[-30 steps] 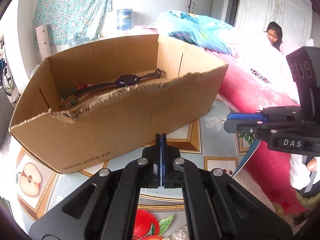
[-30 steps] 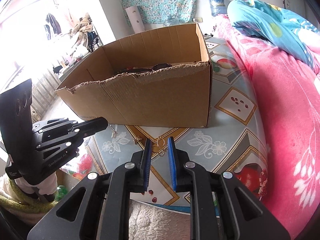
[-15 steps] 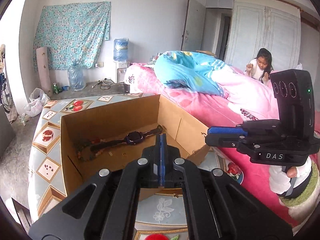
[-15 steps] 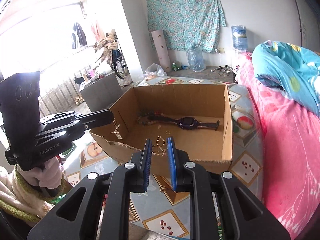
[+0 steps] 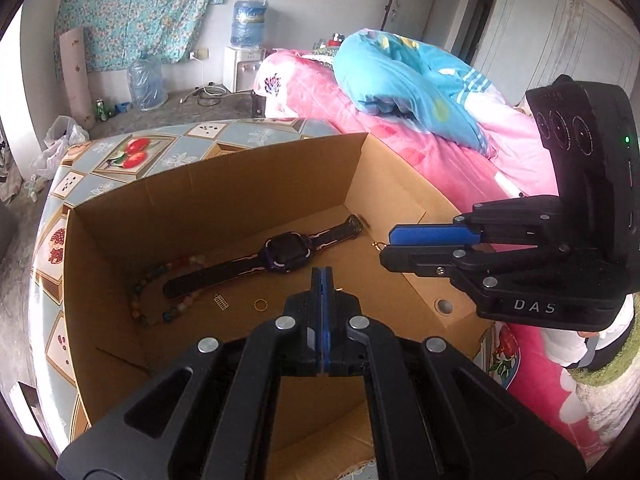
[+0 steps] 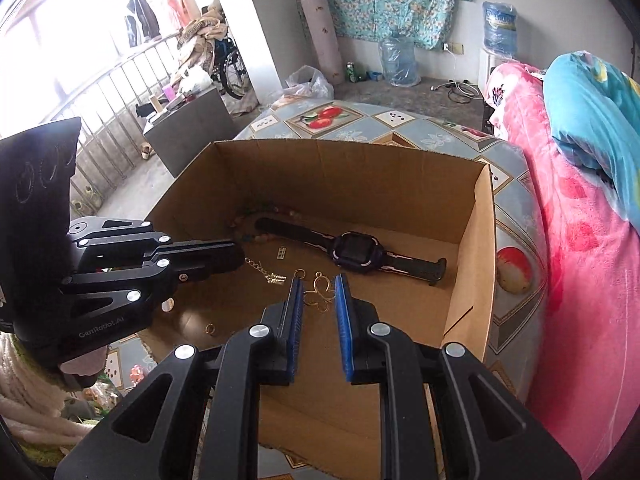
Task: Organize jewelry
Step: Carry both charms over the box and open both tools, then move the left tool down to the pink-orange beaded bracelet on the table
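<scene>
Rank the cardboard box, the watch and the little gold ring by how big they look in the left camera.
1. cardboard box
2. watch
3. gold ring

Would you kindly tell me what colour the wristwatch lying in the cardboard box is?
The wristwatch is black with purple trim, clearest in the right wrist view.

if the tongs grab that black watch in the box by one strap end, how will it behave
The watch would probably droop: its straps look thin and bendy, the case chunkier. Likely light. Lying flat, it shouldn't roll, though its strap crosses the bead bracelet and may drag it.
</scene>
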Demonstrator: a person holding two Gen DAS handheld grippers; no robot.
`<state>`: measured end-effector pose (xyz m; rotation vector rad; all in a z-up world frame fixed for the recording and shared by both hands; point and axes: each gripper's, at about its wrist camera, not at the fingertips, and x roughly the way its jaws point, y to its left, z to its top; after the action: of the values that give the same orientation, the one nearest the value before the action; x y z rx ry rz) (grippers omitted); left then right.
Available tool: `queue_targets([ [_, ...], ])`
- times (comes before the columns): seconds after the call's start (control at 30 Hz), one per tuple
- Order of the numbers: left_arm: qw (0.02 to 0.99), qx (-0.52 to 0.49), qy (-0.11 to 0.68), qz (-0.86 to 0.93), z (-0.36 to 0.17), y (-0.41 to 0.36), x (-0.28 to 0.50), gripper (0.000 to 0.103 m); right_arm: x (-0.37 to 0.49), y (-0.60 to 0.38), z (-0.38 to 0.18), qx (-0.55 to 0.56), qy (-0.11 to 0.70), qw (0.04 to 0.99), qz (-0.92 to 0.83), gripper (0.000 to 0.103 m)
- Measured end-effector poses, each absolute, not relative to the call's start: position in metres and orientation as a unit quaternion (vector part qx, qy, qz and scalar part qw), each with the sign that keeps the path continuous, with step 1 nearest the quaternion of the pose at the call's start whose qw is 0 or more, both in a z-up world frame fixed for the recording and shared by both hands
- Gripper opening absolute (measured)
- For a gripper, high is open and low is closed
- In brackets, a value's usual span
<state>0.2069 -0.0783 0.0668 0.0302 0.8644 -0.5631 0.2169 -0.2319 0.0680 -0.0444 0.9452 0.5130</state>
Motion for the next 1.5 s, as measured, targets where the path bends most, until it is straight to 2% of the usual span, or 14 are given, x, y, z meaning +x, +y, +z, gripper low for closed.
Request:
queue_targets([
  [0.07,0.861,0.010,0.432,-0.268,0.060,-0.085,0.214,0.000,0.223,-0.230,0.065,-0.031,0.458,0.855,0.242,0.016],
  [0.13,0.854,0.000,0.448,-0.265,0.055,-0.087,0.220,0.005,0.226,-0.229,0.065,-0.039,0.459,0.855,0.240,0.017],
  [0.37,0.860,-0.002,0.440,-0.259,0.055,-0.090,0.217,0.008,0.225,-0.240,0.071,-0.024,0.446,0.863,0.237,0.017],
  [0.57,0.886,0.000,0.392,-0.247,0.085,-0.074,0.192,0.009,0.196,-0.265,0.101,0.010,0.396,0.887,0.236,0.017],
  [0.63,0.899,0.000,0.364,-0.242,0.099,-0.062,0.174,0.016,0.177,-0.277,0.115,0.020,0.371,0.898,0.234,0.017],
  [0.9,0.934,-0.006,0.279,-0.222,0.124,-0.001,0.087,0.029,0.093,-0.325,0.134,0.075,0.320,0.921,0.209,0.018],
  [1.03,0.932,-0.015,0.291,-0.215,0.106,0.027,0.051,0.040,0.063,-0.332,0.104,0.102,0.347,0.912,0.195,0.018],
  [1.13,0.920,-0.023,0.327,-0.217,0.082,0.038,0.034,0.048,0.052,-0.330,0.068,0.132,0.386,0.893,0.189,0.018],
  [1.3,0.894,0.005,0.397,-0.207,0.034,0.029,0.021,0.049,0.049,-0.315,0.014,0.176,0.442,0.860,0.184,0.018],
  [1.5,0.880,0.098,0.433,-0.167,-0.016,0.009,0.007,0.047,0.049,-0.292,-0.003,0.171,0.462,0.848,0.196,0.018],
])
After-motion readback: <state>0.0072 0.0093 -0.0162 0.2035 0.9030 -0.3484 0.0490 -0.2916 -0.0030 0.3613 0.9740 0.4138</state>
